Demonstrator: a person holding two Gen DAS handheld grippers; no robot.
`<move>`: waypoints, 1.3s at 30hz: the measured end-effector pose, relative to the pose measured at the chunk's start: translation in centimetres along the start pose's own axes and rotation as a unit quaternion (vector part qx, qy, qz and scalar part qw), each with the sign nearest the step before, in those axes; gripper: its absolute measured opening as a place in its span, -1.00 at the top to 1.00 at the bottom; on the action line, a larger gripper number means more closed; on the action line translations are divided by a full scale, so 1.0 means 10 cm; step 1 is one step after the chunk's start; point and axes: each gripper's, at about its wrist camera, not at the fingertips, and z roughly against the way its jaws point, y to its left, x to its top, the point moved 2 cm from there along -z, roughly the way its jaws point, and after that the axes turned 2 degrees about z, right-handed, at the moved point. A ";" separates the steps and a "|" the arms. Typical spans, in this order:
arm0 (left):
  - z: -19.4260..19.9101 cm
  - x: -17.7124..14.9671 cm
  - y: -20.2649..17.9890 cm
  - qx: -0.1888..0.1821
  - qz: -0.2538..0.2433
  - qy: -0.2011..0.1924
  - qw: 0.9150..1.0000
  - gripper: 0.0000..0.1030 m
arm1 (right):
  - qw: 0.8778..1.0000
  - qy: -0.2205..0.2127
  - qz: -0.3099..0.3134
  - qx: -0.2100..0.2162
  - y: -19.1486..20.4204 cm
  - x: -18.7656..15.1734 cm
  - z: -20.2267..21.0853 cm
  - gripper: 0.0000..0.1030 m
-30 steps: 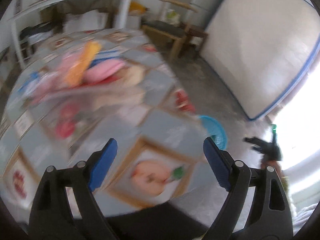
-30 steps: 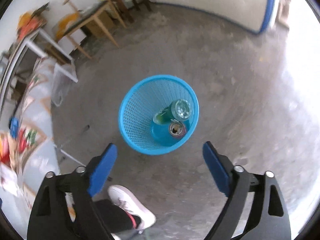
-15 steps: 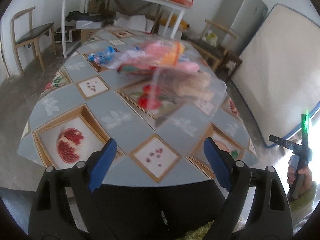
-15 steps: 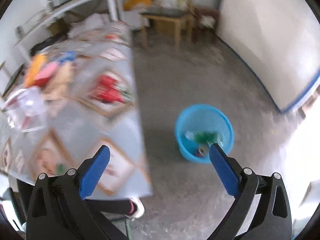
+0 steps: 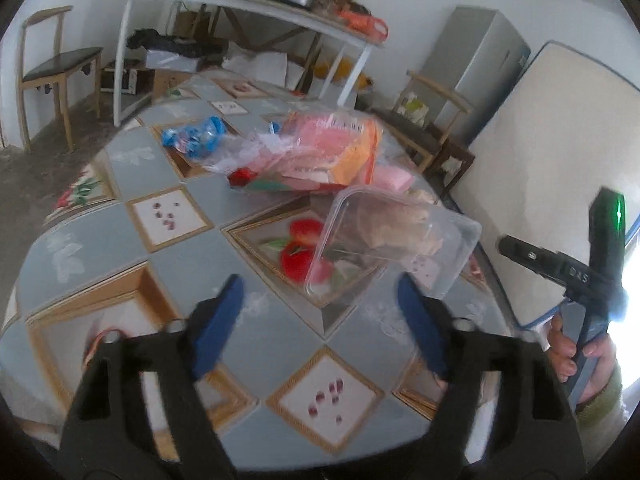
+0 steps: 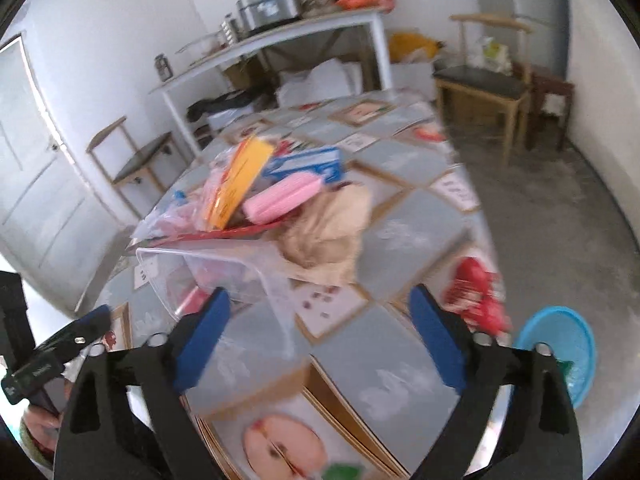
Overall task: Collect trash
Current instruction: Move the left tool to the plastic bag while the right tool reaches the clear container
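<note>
- Trash point(image 5: 320, 156) sits heaped mid-tabletop point(image 5: 92, 248) in the left wrist view: a blue wrapper point(image 5: 196, 138), an orange-and-pink packet point(image 5: 340, 148), and a clear plastic container point(image 5: 392, 240) tipped up at the near end of the pile.
- Left gripper point(image 5: 320, 312) hovers over the patterned cloth just short of that container, fingers point(image 5: 218, 320) apart and closing, nothing between them.
- Far right in that view, a hand point(image 5: 576, 352) holds the other gripper's black handle beside the tabletop edge.
- Right wrist view now: right gripper point(image 6: 320, 336) is aimed at the same heap, fingers point(image 6: 202, 336) spread wide and closing in, empty between them.
- Clear container point(image 6: 224, 268) lies just ahead of the left finger, crumpled brown paper point(image 6: 332, 232) behind it, a pink pack point(image 6: 280, 196) and a blue-white box point(image 6: 308, 164) further back.
- Blue basket point(image 6: 560, 352) stands on the floor at right, beside the tabletop.
</note>
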 end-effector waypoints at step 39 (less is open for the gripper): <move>0.23 0.13 0.40 -0.012 0.063 -0.013 0.998 0.11 | 0.949 0.226 -0.194 0.102 -0.46 -0.71 -0.11 0.66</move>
